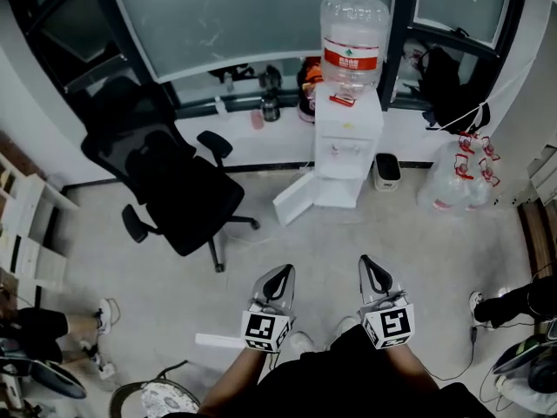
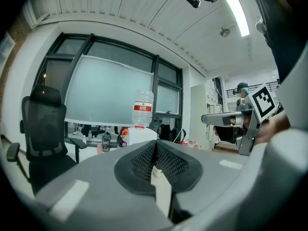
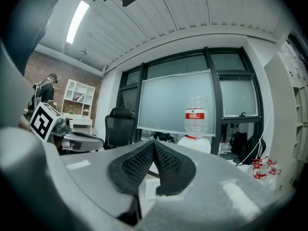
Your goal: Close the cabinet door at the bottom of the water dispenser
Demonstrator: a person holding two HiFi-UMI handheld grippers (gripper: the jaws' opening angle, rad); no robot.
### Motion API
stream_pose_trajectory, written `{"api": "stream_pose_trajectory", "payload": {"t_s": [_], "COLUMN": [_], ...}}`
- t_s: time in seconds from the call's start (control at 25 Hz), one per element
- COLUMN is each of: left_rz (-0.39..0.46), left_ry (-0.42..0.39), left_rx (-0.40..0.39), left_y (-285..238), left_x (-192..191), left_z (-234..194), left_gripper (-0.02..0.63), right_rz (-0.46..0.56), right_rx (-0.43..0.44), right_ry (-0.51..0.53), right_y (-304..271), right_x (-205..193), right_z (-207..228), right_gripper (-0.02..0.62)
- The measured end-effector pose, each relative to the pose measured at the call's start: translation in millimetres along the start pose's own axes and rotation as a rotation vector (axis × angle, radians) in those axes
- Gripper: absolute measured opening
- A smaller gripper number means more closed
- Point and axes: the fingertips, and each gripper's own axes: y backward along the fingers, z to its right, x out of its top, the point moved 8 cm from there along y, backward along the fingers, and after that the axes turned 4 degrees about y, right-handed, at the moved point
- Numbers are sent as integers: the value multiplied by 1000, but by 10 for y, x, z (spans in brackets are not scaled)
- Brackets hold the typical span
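In the head view, the open cabinet door (image 1: 298, 200) juts lower-left from the water dispenser (image 1: 348, 133) at upper centre, well apart from both grippers, directly above the likely nearer left gripper (image 1: 280, 277); it and the right gripper (image 1: 372, 268) have jaws together, empty.

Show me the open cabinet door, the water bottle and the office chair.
cabinet door (image 1: 295, 199), head view, white panel's middle.
water bottle (image 1: 351, 58), head view, red label.
office chair (image 1: 198, 205), head view, seat.

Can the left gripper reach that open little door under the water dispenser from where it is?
Probably not yet: the left gripper hangs well short of the open cabinet door. Only floor lies between, with the office chair off to the left, so stepping closer should do.
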Motion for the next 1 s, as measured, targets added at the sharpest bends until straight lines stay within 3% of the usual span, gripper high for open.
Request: {"api": "stream_pose_trajectory", "payload": {"t_s": [0.44,1.0], "left_rz": [-22,-79], "left_ry": [-38,-53], "left_rx": [-6,12], "left_y": [-610,-1934], "left_x": [55,253], "left_z": [-231,-299], "left_gripper": [20,20], "right_rz": [1,-14], "right_rx": [-3,108], "right_ry": [-20,-3], "right_y": [-576,-1469], "right_x": [-125,-248], "right_z": [445,1365], "right_gripper": [3,3]}}
